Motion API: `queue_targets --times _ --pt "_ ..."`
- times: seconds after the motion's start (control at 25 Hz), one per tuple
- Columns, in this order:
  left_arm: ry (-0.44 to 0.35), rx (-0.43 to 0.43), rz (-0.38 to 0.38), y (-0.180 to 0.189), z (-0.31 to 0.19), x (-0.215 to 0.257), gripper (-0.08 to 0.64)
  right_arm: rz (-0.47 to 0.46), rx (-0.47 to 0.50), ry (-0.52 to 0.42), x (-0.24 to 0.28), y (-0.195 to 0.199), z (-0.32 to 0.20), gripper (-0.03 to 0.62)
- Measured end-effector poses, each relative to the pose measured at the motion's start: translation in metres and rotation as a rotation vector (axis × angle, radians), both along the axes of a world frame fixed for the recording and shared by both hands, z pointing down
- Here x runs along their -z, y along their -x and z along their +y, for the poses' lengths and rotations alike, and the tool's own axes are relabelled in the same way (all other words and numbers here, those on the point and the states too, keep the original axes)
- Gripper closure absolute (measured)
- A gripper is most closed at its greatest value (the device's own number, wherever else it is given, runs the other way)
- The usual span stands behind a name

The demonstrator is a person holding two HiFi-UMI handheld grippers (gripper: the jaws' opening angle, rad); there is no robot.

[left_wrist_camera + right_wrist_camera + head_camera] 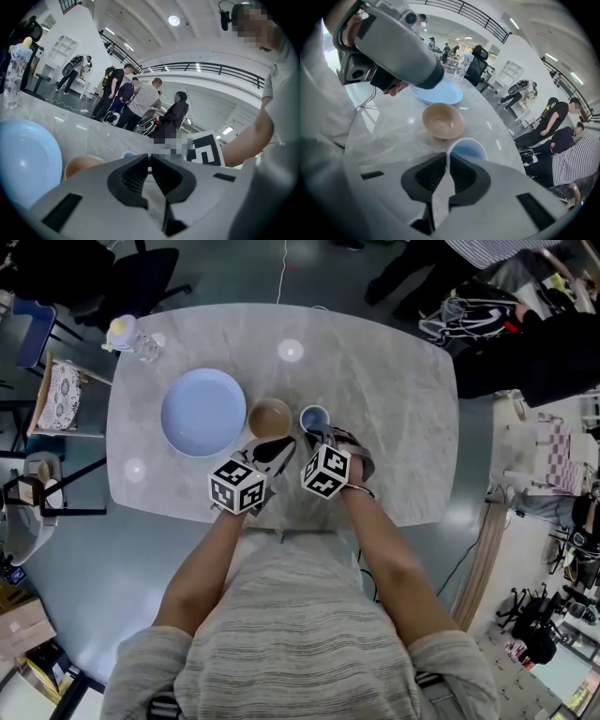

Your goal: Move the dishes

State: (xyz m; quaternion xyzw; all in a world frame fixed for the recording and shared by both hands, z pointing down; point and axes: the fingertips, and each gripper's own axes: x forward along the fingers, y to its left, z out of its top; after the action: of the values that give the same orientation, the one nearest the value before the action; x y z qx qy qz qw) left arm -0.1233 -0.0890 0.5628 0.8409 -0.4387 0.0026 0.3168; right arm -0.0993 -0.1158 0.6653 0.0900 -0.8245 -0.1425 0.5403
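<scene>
Pinching the blue cup (pixel 468 149) by its near rim, we are holding our right hand-held gripper (pixel 447 158) closed on it, mid-tabletop (pixel 394 390); our left hand-held gripper (pixel 150 158) is hovering closed and empty, the brown bowl (pixel 270 417) lying just ahead of it.

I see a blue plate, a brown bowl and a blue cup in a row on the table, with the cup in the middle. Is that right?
Not quite: the brown bowl is in the middle, between the blue plate and the blue cup, as the head view shows.
</scene>
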Motion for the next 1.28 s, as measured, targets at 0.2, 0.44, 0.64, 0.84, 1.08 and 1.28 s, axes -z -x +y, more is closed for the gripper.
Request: queue_targets --times 0.2,0.44,0.64,0.84,1.08,1.28 --pt "-0.005 -0.007 0.0 -0.001 0.0 0.002 0.52 0.005 -0.002 0.016 0.002 -0.001 0.005 0.548" --pt "-0.009 -0.013 0.0 -0.001 0.0 0.004 0.52 0.012 0.01 0.038 0.001 0.003 0.007 0.546" --pt "-0.014 -0.01 -0.003 0.0 0.003 0.005 0.52 0.005 0.003 0.047 0.002 0.003 0.007 0.529" --pt "-0.016 -0.007 -0.008 0.004 0.003 0.005 0.52 -0.015 -0.007 0.055 0.006 0.008 0.007 0.511" --pt "-0.022 -0.006 -0.006 0.006 0.005 0.006 0.52 -0.099 -0.074 0.07 0.022 0.011 0.005 0.502" --pt "-0.029 -0.011 -0.007 0.005 0.007 0.009 0.52 -0.235 -0.177 0.1 0.048 0.013 0.001 0.502"
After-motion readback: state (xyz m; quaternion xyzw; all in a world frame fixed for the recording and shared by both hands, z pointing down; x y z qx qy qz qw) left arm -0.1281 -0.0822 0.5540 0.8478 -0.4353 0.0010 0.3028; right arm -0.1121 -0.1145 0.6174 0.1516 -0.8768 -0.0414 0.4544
